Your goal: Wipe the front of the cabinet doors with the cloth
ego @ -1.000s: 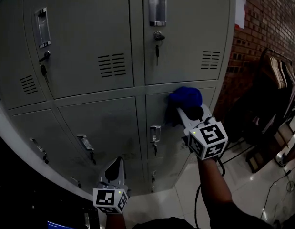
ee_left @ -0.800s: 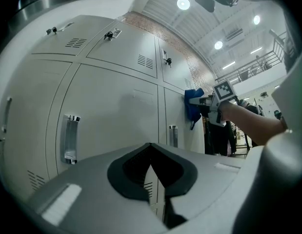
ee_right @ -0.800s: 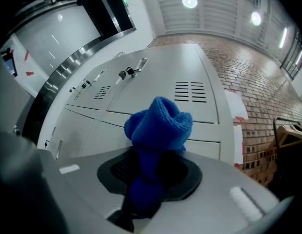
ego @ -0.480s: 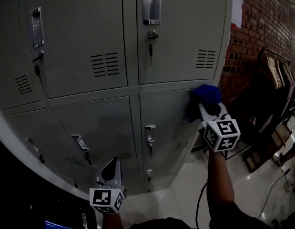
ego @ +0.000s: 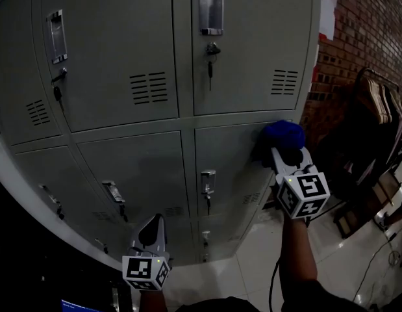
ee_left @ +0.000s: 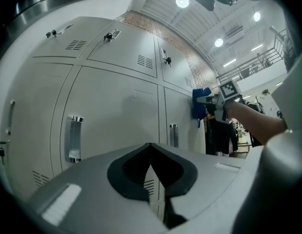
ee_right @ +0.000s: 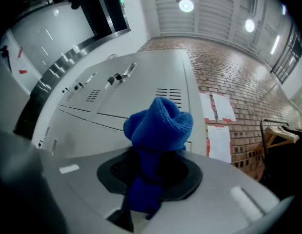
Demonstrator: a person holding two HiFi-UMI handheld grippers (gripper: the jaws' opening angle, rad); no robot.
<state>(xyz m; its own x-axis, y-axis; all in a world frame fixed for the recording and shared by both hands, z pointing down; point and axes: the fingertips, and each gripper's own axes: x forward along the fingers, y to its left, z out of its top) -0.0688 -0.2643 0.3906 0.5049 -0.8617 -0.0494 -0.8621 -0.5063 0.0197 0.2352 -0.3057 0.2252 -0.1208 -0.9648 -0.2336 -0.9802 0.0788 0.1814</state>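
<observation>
Grey cabinet doors (ego: 136, 168), brick wall (ego: 363, 38), right gripper (ego: 283, 152) clamping blue cloth (ego: 284, 134), left gripper (ego: 156, 220) closed

From the head view, the cloth (ego: 283, 135), in the right gripper (ego: 286, 153), lies against the lower cabinet door (ego: 226, 155) at 3 o'clock. The left gripper (ego: 152, 231) is at 7 o'clock, the brick wall (ego: 366, 31) at 2.

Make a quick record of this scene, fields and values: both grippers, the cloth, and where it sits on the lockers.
Left gripper: shut, empty, low, clear of the doors
Right gripper: shut on blue knitted cloth
Cloth position: against upper right corner of lower right door, grey metal locker cabinet
</observation>
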